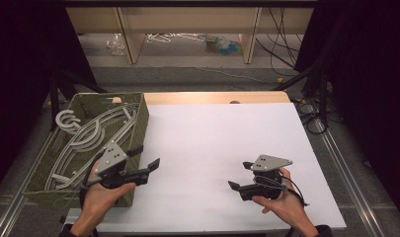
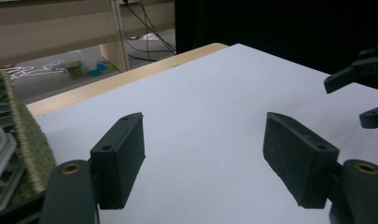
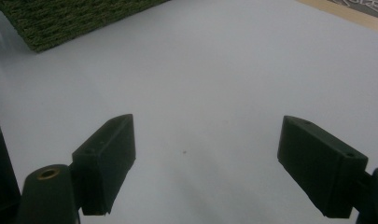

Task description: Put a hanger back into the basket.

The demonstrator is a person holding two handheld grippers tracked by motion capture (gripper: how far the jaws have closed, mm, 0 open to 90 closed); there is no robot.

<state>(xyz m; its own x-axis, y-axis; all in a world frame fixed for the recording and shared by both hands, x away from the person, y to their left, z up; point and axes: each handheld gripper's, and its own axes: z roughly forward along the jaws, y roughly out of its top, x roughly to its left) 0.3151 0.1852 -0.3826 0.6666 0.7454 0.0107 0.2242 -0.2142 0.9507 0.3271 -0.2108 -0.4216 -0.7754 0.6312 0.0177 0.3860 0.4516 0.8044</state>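
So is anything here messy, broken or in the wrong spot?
On the table, nothing much: the hangers lie jumbled in the green basket, one hook poking over its far left rim. Beyond the table, a few hangers and bits of litter lie on the floor under the shelving.

A green woven basket point(image 1: 138, 121) sits at the table's left edge, its long side running away from the person. Several light grey plastic clothes hangers point(image 1: 91, 136) lie piled inside it, overlapping lengthwise, their curved hooks point(image 1: 66, 120) poking over the basket's far-left rim.
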